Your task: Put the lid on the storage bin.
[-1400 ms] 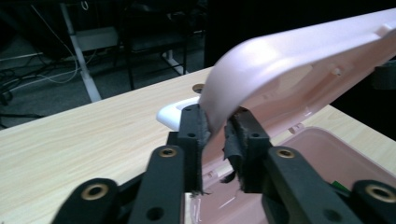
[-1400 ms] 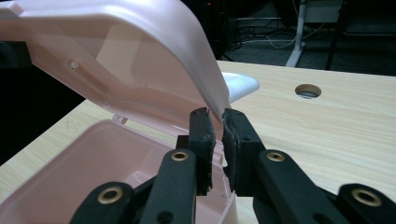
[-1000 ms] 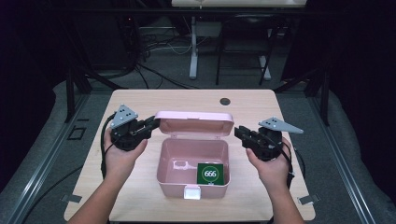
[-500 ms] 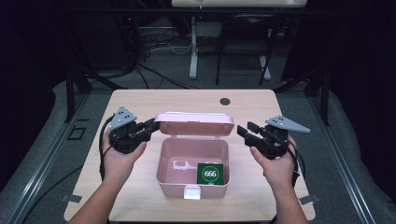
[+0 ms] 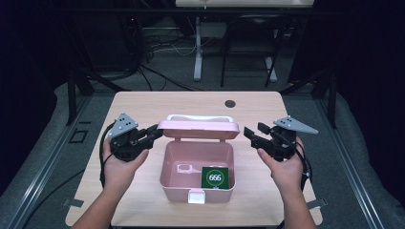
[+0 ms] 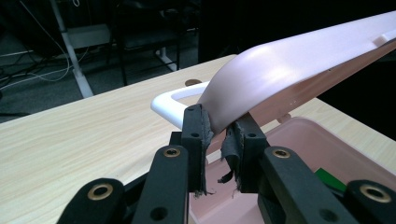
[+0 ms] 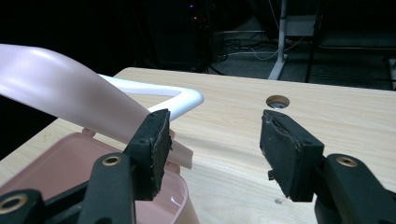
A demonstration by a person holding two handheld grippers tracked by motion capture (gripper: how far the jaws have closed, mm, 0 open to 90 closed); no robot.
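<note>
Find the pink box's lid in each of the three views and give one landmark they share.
High view: lid centre, raised behind the pink box.
Left gripper view: lid upper right, its corner pinched in the left gripper.
Right gripper view: lid at left.
Shared landmark: white handle.

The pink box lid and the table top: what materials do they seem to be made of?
The lid looks like smooth moulded plastic with a soft sheen; light glints along its curve. The table top shows pale wood grain, perhaps a laminate, with a matte finish.
</note>
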